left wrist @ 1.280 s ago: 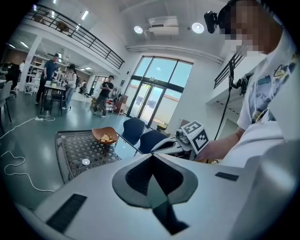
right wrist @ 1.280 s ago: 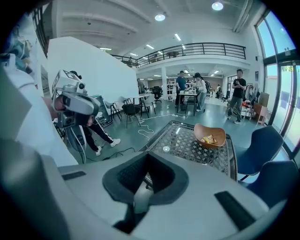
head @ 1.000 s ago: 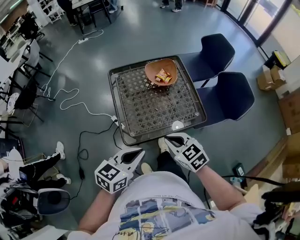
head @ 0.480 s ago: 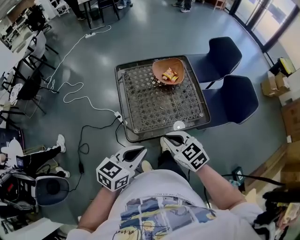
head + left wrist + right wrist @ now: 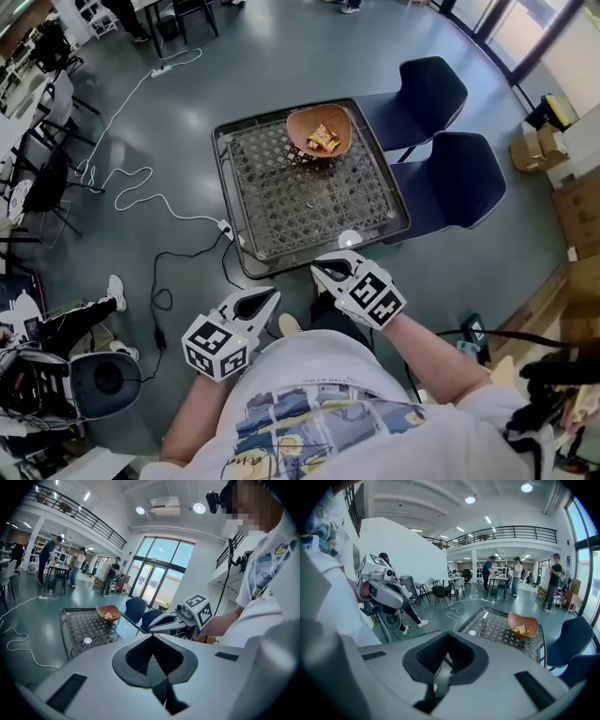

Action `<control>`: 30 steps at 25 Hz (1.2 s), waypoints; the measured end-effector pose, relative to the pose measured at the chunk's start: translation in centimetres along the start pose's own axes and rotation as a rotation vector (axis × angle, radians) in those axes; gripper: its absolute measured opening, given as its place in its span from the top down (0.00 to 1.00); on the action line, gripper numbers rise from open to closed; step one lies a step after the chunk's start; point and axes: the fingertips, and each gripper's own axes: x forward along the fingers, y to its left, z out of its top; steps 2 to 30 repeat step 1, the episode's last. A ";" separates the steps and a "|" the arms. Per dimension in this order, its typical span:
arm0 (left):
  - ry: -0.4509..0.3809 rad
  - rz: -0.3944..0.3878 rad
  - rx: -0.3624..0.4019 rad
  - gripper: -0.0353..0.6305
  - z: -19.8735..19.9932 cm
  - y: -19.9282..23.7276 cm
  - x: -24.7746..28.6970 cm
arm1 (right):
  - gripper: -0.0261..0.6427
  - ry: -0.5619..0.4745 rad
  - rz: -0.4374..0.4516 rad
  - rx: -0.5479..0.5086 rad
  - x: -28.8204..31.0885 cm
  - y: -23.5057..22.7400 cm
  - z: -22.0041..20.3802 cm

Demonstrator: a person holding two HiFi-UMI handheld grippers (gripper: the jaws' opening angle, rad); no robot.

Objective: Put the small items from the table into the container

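An orange bowl [image 5: 319, 129] with several wrapped snacks [image 5: 323, 140] in it stands at the far edge of a dark lattice-top table [image 5: 309, 197]. The left gripper view shows the bowl [image 5: 108, 612] far off, as does the right gripper view, where the bowl [image 5: 525, 623] has snacks [image 5: 520, 630] inside. My left gripper [image 5: 272, 295] is shut and empty, held off the table's near edge above the floor. My right gripper [image 5: 320, 267] is shut and empty too, just short of that near edge. A small white round spot [image 5: 349, 240] lies on the tabletop near the front.
Two dark blue chairs [image 5: 427, 94] [image 5: 450, 183] stand at the table's right side. A white cable [image 5: 131, 197] and a black one [image 5: 164, 281] trail over the floor on the left. Cardboard boxes [image 5: 534, 150] sit at the far right. People stand in the hall behind [image 5: 515, 576].
My right gripper has edged a little toward the table's near edge. The left gripper has stayed put. Both remain shut and empty.
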 end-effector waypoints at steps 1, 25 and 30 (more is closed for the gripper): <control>0.004 0.004 -0.001 0.93 -0.2 0.1 -0.1 | 0.95 -0.002 0.006 0.001 0.2 0.1 0.0; 0.004 0.004 -0.001 0.93 -0.2 0.1 -0.1 | 0.95 -0.002 0.006 0.001 0.2 0.1 0.0; 0.004 0.004 -0.001 0.93 -0.2 0.1 -0.1 | 0.95 -0.002 0.006 0.001 0.2 0.1 0.0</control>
